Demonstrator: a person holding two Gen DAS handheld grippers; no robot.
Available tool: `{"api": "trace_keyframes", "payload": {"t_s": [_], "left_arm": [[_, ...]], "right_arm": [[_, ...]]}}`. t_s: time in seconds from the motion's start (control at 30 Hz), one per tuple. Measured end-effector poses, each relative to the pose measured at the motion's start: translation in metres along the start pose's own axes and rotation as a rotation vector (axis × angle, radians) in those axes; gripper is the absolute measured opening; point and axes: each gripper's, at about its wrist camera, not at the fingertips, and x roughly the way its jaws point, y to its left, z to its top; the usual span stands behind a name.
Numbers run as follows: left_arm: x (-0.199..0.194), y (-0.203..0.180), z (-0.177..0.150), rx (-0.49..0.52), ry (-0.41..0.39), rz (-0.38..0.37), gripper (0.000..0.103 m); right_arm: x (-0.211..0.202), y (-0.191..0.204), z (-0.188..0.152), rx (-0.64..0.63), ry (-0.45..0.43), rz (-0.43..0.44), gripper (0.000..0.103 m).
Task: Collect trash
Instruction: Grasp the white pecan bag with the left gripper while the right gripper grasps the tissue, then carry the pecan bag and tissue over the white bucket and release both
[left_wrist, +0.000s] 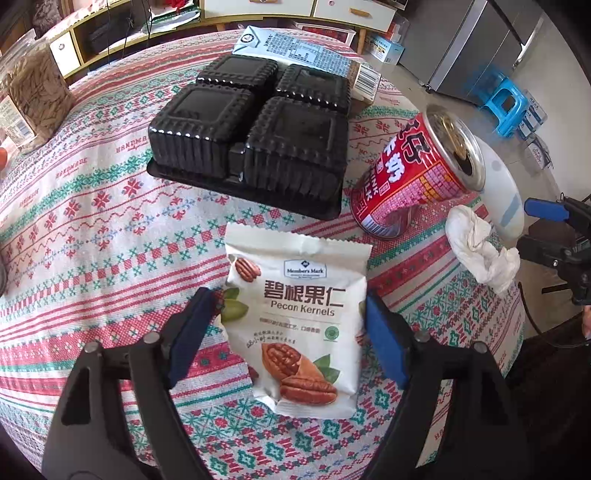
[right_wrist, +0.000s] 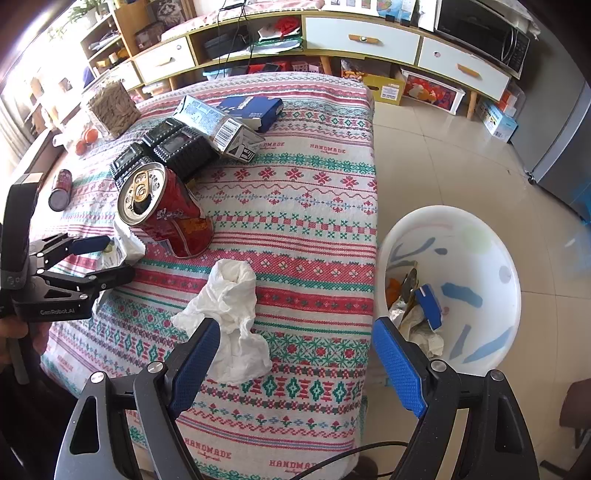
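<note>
White plastic forms the one bin (right_wrist: 480, 236) at right of the right wrist view, just beside the worktop (right_wrist: 314, 206). One pecan packet (left_wrist: 299, 321) lies between the left hand-held gripper (left_wrist: 291, 339) pads, jaws apart. One crumpled tissue (right_wrist: 229, 314), two red cans (right_wrist: 170, 210), one black tray (left_wrist: 255, 136); right hand-held gripper (right_wrist: 295, 365) gapes empty.

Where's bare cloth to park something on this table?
Free: the tablecloth strip between the red can and the bin-side edge, beyond the crumpled tissue. Crowded: around the black tray, carton and pecan packet.
</note>
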Motion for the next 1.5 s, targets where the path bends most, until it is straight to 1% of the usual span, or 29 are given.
{"api": "trace_keyframes", "payload": {"t_s": [0.03, 0.1, 0.2, 0.27, 0.37, 0.7, 0.8, 0.9, 0.93, 0.97, 1.03, 1.1, 1.13, 1.17, 1.2, 1.23, 1.3, 1.33, 1.37, 1.47, 1.5], "left_arm": [[-0.001, 0.000, 0.000, 0.006, -0.003, 0.003, 0.073], [-0.002, 0.002, -0.001, 0.008, -0.004, -0.003, 0.072], [-0.005, 0.003, -0.002, 0.017, -0.010, -0.007, 0.067], [-0.011, 0.004, -0.004, 0.024, -0.020, -0.007, 0.061], [-0.017, 0.004, -0.002, 0.035, -0.034, -0.001, 0.058], [-0.024, 0.021, -0.007, 0.008, -0.036, 0.013, 0.058], [-0.024, 0.022, -0.007, 0.004, -0.034, 0.031, 0.059], [-0.019, 0.025, -0.006, -0.004, -0.018, 0.058, 0.066], [-0.017, 0.027, -0.006, -0.008, -0.013, 0.072, 0.070], [-0.014, 0.028, -0.005, -0.010, -0.007, 0.085, 0.071], [-0.007, 0.032, -0.005, -0.018, 0.011, 0.101, 0.071], [-0.002, 0.035, -0.004, -0.030, 0.020, 0.107, 0.071], [-0.001, 0.035, -0.003, -0.032, 0.010, 0.110, 0.071], [-0.002, 0.036, -0.003, -0.034, 0.004, 0.111, 0.071], [-0.001, 0.035, -0.003, -0.035, 0.005, 0.111, 0.071], [-0.001, 0.034, -0.003, -0.033, 0.001, 0.111, 0.070], [-0.001, 0.033, -0.003, -0.030, -0.005, 0.111, 0.067], [-0.002, 0.033, -0.004, -0.029, -0.007, 0.112, 0.061], [-0.003, 0.030, -0.006, -0.028, -0.012, 0.112, 0.050], [-0.006, 0.031, -0.006, -0.037, -0.017, 0.094, 0.035], [-0.007, 0.032, -0.007, -0.043, -0.018, 0.092, 0.032]], "right_arm": [[0.000, 0.000, 0.000, 0.000, 0.001, -0.001, 0.086], [0.001, 0.001, 0.000, 0.000, 0.001, -0.003, 0.086], [0.002, 0.002, 0.000, 0.003, 0.003, 0.001, 0.086], [0.003, 0.002, -0.001, 0.006, 0.004, 0.004, 0.086], [0.004, 0.005, -0.001, 0.004, 0.004, 0.012, 0.086], [0.013, 0.024, 0.001, -0.033, 0.026, 0.066, 0.086], [0.020, 0.028, 0.002, -0.032, 0.045, 0.088, 0.086], [0.026, 0.031, 0.003, -0.031, 0.061, 0.094, 0.086], [0.029, 0.032, 0.003, -0.031, 0.066, 0.094, 0.086], [0.031, 0.033, 0.003, -0.033, 0.070, 0.094, 0.085], [0.034, 0.035, 0.003, -0.037, 0.078, 0.091, 0.081], [0.039, 0.038, 0.003, -0.045, 0.091, 0.092, 0.068], [0.042, 0.040, 0.002, -0.050, 0.099, 0.094, 0.065], [0.044, 0.041, 0.002, -0.056, 0.107, 0.096, 0.059], [0.046, 0.043, 0.001, -0.064, 0.113, 0.096, 0.050], [0.047, 0.046, 0.000, -0.074, 0.116, 0.092, 0.046], [0.047, 0.050, -0.001, -0.103, 0.108, 0.074, 0.032], [0.046, 0.052, -0.002, -0.113, 0.104, 0.077, 0.027], [0.045, 0.052, -0.002, -0.118, 0.102, 0.087, 0.016], [0.041, 0.053, -0.004, -0.123, 0.090, 0.083, 0.014], [0.040, 0.053, -0.004, -0.121, 0.086, 0.081, 0.014]]}}
